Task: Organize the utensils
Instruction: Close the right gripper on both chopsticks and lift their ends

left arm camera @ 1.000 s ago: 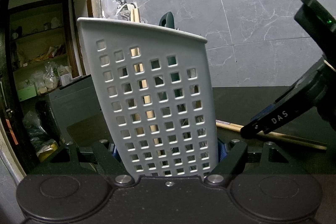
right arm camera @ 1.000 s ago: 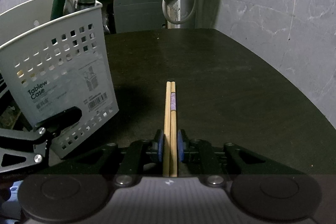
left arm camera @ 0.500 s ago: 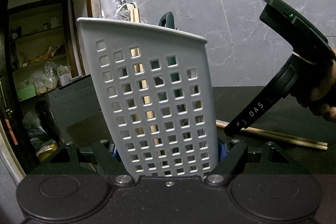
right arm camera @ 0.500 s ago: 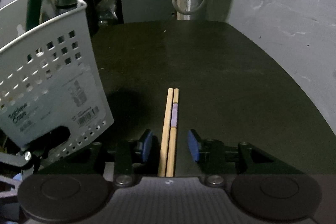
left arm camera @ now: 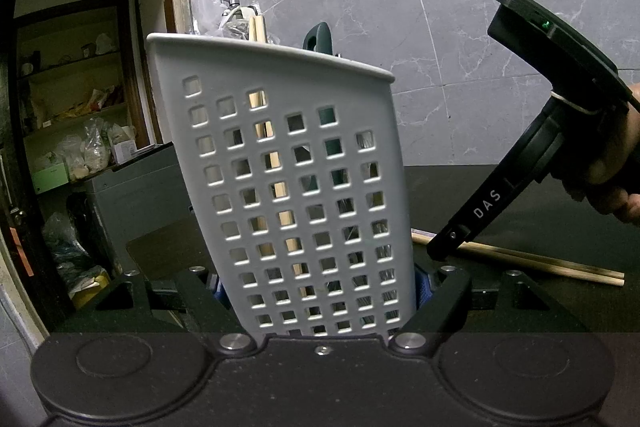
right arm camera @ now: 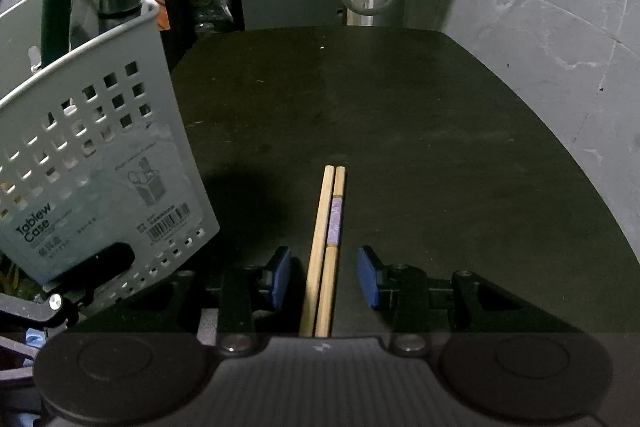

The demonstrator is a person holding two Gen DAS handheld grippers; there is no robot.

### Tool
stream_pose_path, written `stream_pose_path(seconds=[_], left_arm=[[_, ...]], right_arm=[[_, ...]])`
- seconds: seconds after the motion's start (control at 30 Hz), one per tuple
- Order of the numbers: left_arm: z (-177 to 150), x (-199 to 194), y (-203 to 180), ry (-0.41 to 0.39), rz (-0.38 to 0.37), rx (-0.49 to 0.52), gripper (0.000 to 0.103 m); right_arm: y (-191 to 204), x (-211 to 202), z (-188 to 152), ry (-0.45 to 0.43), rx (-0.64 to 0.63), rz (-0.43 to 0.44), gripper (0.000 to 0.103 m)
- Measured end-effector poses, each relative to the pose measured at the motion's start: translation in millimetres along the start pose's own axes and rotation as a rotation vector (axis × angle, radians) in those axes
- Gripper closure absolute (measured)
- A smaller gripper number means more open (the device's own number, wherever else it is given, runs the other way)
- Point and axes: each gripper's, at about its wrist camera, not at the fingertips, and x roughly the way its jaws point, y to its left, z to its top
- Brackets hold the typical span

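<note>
Chopsticks lie on the table, right of the basket (utensils inside).

Left wrist view sat very close behind the basket, facing nearly level toward the grey wall. Right wrist view looked steeply down along the table, chopsticks near. Shared: basket, chopsticks, table, right gripper.

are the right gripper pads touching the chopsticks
Apart. The right wrist view shows dark table on both sides between the chopsticks and the blue pads of the right gripper.
</note>
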Motion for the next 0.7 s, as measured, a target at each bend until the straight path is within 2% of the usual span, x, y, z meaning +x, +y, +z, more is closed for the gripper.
stream_pose_path(seconds=[0.33, 0.37, 0.4, 0.43, 0.5, 0.6, 0.7], left_arm=[[0, 0, 0, 0.001, 0.000, 0.001, 0.023], [0, 0, 0, 0.001, 0.000, 0.001, 0.023], [0, 0, 0, 0.003, 0.000, 0.000, 0.023], [0, 0, 0, 0.003, 0.001, -0.001, 0.023], [0, 0, -1, 0.001, 0.002, -0.002, 0.023], [1, 1, 1, 0.003, -0.006, -0.003, 0.023], [1, 1, 2, 0.000, -0.005, -0.001, 0.023]], right_arm=[[1, -2, 1, 0.007, -0.005, -0.004, 0.063], [1, -2, 1, 0.008, -0.010, -0.002, 0.066], [1, -2, 1, 0.009, -0.009, 0.017, 0.084], [1, -2, 2, 0.016, 0.000, 0.025, 0.088], [3, -1, 7, 0.043, -0.015, 0.020, 0.089], [1, 3, 26, 0.143, -0.001, 0.030, 0.090], [-8, 2, 30, 0.157, 0.057, 0.059, 0.089]])
